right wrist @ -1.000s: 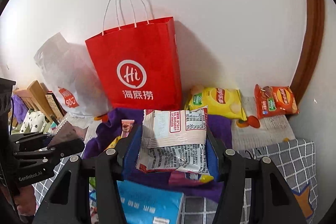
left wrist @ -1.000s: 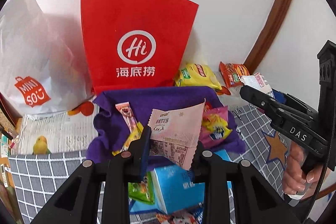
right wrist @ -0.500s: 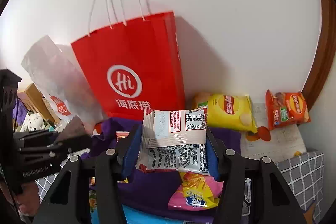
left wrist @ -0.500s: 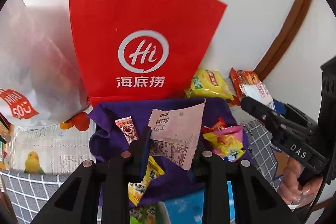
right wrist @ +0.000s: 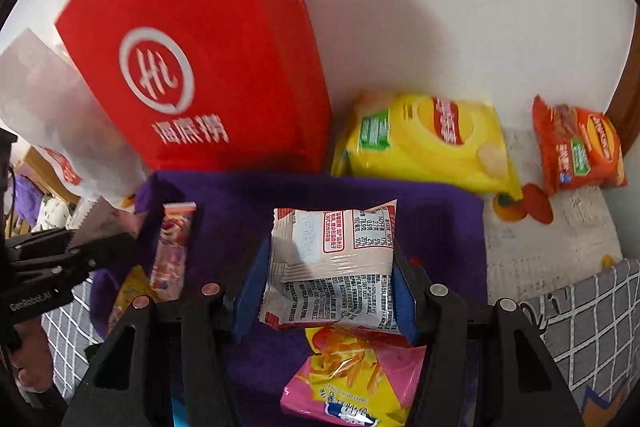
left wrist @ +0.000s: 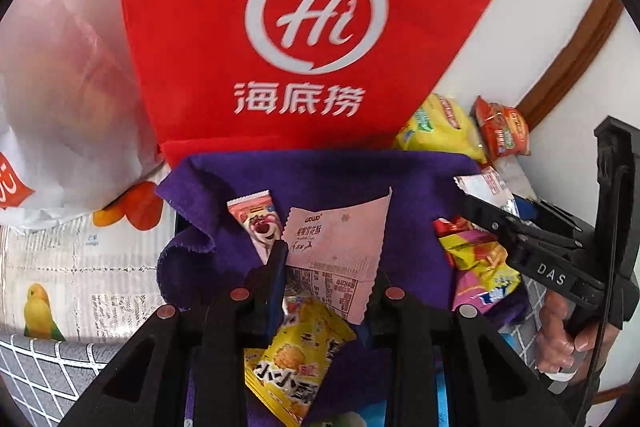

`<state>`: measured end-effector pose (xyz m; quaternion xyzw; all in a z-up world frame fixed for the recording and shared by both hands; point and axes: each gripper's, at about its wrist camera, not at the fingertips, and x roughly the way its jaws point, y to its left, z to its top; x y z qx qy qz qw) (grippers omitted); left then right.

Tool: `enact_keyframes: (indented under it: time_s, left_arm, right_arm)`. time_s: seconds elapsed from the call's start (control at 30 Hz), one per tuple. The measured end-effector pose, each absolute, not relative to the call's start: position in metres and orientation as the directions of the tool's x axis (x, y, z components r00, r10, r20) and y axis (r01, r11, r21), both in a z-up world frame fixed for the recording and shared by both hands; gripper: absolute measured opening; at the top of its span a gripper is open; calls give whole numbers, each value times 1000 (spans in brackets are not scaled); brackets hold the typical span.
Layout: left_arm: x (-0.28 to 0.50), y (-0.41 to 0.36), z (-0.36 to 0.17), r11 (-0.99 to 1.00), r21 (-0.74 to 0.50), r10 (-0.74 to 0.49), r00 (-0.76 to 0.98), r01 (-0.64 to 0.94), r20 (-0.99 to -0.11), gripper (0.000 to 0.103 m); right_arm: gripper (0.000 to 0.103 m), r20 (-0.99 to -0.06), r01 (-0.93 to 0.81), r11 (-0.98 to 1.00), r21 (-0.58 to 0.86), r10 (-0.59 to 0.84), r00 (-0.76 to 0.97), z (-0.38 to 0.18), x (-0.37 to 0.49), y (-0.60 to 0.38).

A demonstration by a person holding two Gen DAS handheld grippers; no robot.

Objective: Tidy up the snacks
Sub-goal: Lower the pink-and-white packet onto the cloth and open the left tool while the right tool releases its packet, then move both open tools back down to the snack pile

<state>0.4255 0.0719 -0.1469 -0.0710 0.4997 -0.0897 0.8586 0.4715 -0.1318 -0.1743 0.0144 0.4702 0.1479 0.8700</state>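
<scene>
— What have you got in each hand right now?

— My left gripper (left wrist: 326, 279) is clamped on a flat pale pink snack packet (left wrist: 340, 247), pinching it by its lower part. My right gripper (right wrist: 326, 287) is clenched on a white snack pouch (right wrist: 332, 267), blue pads pressing both its sides.

— And below them?

— A purple cloth (right wrist: 436, 227) spread over a grey grid-pattern cover (right wrist: 592, 315). On the cloth lie a yellow biscuit packet (left wrist: 296, 355), a pink bear-print bar (left wrist: 256, 223) and a pink and yellow snack bag (right wrist: 352, 383). Both held packets hang over that cloth.

— What sits farther back?

— Past the cloth, a newspaper-print sheet (left wrist: 80, 267) with a parrot picture covers the surface on the left. A red paper bag (left wrist: 312, 39) stands upright at the cloth's far edge, against the white wall (right wrist: 460, 7). A white plastic bag (left wrist: 68, 115) slumps to its left. To its right a yellow crisp bag (right wrist: 428, 143) leans at the wall's foot, an orange crisp bag (right wrist: 580, 147) just beyond, beside a brown wooden trim (left wrist: 568, 67).
</scene>
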Motion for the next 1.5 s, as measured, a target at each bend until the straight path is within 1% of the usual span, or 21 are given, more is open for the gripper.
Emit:
enact_keyframes:
  time_s: [0.27,0.33,0.47,0.57,0.63,0.67,0.73,0.77,0.8,0.83,1.0,1.13,1.23,1.33,1.43,1.5]
  left_arm:
    - [436,71,-172,974,-217,-222,423,62,-878,28]
    - [435,69,-174,974,-215,-223,421,67,-879,28]
    - [436,67,-174,971,-225,-236,426,75,-874,28]
    - [437,69,-175,964,-254,-263,420,80,-869,28]
    - [436,68,-174,960,-265,-277,418,88,-865,29]
    - [436,68,-174,960,-266,-279,415,91,-866,30]
    - [434,68,-170,959,-265,-282,418,98,-864,40]
    - [434,67,-168,959,-263,-281,425,103,-860,44]
    - [433,67,-165,960,-257,-278,437,107,-855,50]
    - [431,67,-162,961,-253,-275,447,110,-851,53]
    - [427,68,-150,961,-250,-275,466,116,-841,54]
    - [423,66,-141,969,-220,-247,484,112,-839,54]
    - [416,66,-131,975,-189,-223,522,118,-824,54]
    - [412,63,-120,979,-160,-203,554,125,-807,54]
    - [405,61,-109,978,-157,-206,576,134,-791,54]
    - [400,59,-102,974,-163,-224,585,156,-779,54]
  right_arm:
    - [58,-861,-243,960,141,240,449,-193,476,-127]
    - [62,-862,-231,961,152,243,444,-193,478,-131]
    - [64,-869,-246,962,120,222,442,-193,477,-130]
    - [69,-875,-263,959,107,217,434,-192,475,-126]
    - [76,-881,-266,959,102,211,423,-189,474,-125]
    - [77,-880,-267,958,104,214,424,-186,473,-125]
    - [77,-865,-264,958,114,227,447,-177,471,-129]
    - [78,-858,-260,959,116,229,460,-173,469,-130]
    - [79,-847,-250,961,116,227,481,-167,467,-133]
    - [79,-840,-242,964,114,224,495,-163,466,-135]
    - [79,-790,-223,967,122,231,568,-143,458,-143]
    - [81,-775,-203,969,138,234,588,-134,456,-145]
    - [81,-775,-187,977,103,197,600,-127,453,-143]
    - [81,-751,-185,981,59,166,639,-115,445,-141]
    - [81,-729,-168,984,60,158,666,-105,435,-143]
    - [81,-724,-124,990,70,135,676,-98,426,-147]
